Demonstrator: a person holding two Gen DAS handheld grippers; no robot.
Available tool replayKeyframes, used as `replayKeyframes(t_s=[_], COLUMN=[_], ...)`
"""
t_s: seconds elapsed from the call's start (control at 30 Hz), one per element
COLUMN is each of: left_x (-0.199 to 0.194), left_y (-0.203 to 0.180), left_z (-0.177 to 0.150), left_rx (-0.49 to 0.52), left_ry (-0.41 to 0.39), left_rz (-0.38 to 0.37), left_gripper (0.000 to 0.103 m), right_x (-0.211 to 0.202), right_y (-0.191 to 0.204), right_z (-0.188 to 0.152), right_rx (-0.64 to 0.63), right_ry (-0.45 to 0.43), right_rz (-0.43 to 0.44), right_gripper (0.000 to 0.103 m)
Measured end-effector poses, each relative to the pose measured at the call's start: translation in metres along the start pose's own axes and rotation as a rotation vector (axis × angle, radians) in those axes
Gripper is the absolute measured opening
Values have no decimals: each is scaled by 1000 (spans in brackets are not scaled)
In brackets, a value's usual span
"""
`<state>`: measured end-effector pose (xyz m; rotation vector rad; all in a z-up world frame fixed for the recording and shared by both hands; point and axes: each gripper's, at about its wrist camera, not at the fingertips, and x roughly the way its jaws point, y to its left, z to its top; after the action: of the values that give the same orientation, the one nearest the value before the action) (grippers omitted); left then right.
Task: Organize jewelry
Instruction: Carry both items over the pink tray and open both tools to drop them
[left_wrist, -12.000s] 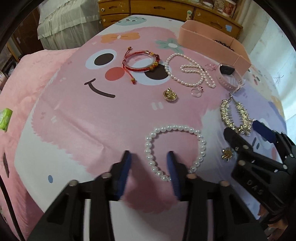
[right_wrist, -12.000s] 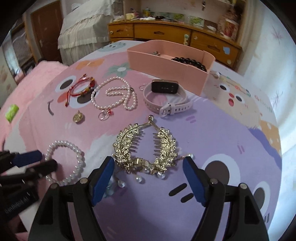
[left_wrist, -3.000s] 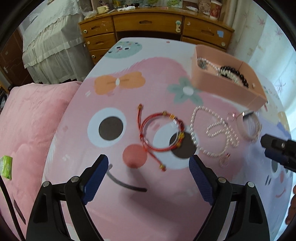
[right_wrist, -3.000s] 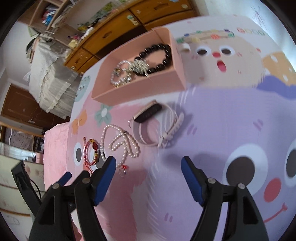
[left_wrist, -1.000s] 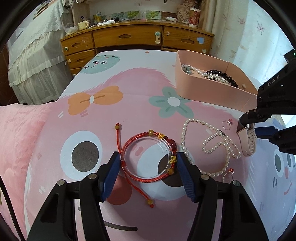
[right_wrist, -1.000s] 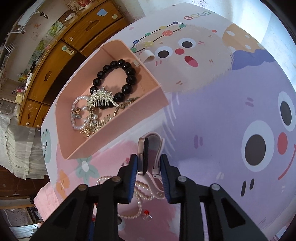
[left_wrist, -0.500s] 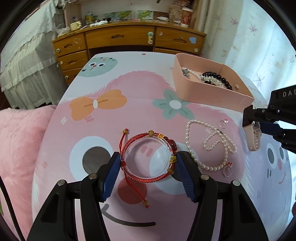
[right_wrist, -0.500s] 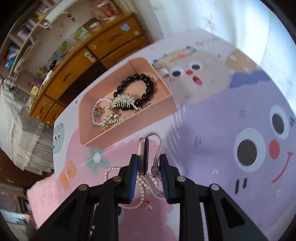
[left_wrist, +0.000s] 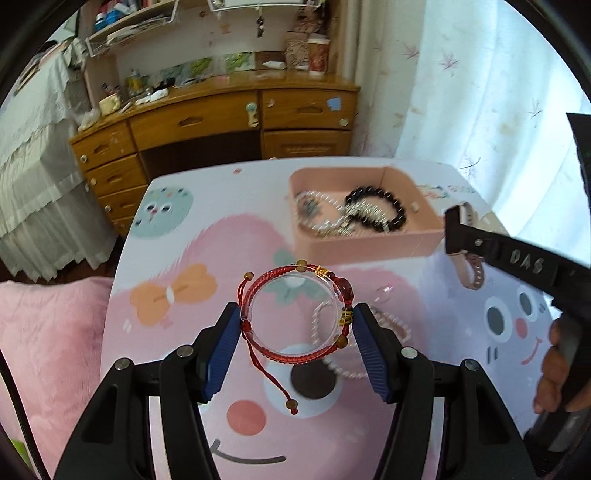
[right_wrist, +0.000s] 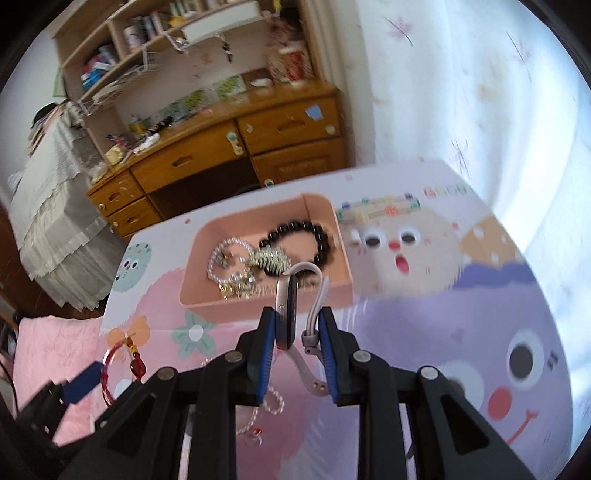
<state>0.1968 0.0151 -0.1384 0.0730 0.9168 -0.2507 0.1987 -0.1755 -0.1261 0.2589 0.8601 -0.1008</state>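
Observation:
My left gripper (left_wrist: 295, 328) is shut on a red cord bracelet (left_wrist: 295, 314) with a clear bangle, held above the cartoon bedspread. My right gripper (right_wrist: 297, 325) is shut on a pale pink smart watch (right_wrist: 291, 310) and holds it in the air just short of the pink tray (right_wrist: 343, 236). The tray (left_wrist: 369, 245) holds a black bead bracelet (left_wrist: 380, 210), a pearl bracelet (right_wrist: 221, 258) and gold leaf pieces (right_wrist: 267, 260). The watch also shows in the left wrist view (left_wrist: 467, 266), right of the tray. A long pearl necklace (left_wrist: 332, 332) lies on the bedspread below the red bracelet.
A small ring (right_wrist: 255, 437) lies on the bedspread by the necklace end. A wooden desk with drawers (left_wrist: 207, 122) stands behind the bed. A second bed with a white frilled cover (left_wrist: 33, 192) is at the left. A curtain (left_wrist: 480, 92) hangs at the right.
Both grippers have risen off the bedspread with their loads and moved toward the pink tray. The red bracelet hangs clear of the cloth now. The watch is closer to the tray.

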Motion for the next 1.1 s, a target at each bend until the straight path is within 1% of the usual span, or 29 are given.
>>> replayKeyframes(t_s=[0.07, 0.2, 0.33, 0.53, 0.6, 0.67, 0.83, 0.97, 1.0, 1.03, 1.1], left_x=[-3, -3, 9, 28, 35, 41, 62, 78, 81, 86, 89], left_y=[-4, -14, -15, -15, -16, -16, -18, -21, -21, -21, -19], left_z=[9, 31, 49, 77, 86, 93, 102, 102, 102, 102, 102], left_rx=[11, 48, 40, 41, 42, 36, 8, 3, 1, -3, -8], left_ry=[-5, -42, -54, -95, -103, -106, -86, -59, -50, -36, -22], left_rz=[-12, -31, -42, -1, 3, 2, -16, -2, 5, 14, 14], left_gripper=[60, 60, 60, 60, 60, 61, 61, 62, 64, 69, 74], right_x=[-2, -1, 4, 17, 22, 28, 42, 58, 62, 66, 69], right_y=[-1, -3, -4, -6, -6, -7, -9, -14, -16, -19, -25], right_z=[5, 15, 27, 42, 43, 44, 43, 42, 43, 43, 44], right_rx=[-29, -71, -96, -133, -149, -163, -199, -189, -182, -175, -160], right_ry=[-33, -72, -93, -106, -102, -92, -66, -17, 2, 18, 27], right_rz=[14, 21, 25, 71, 86, 107, 133, 153, 148, 139, 129], right_gripper=[24, 25, 26, 30, 33, 34, 37, 47, 49, 50, 50])
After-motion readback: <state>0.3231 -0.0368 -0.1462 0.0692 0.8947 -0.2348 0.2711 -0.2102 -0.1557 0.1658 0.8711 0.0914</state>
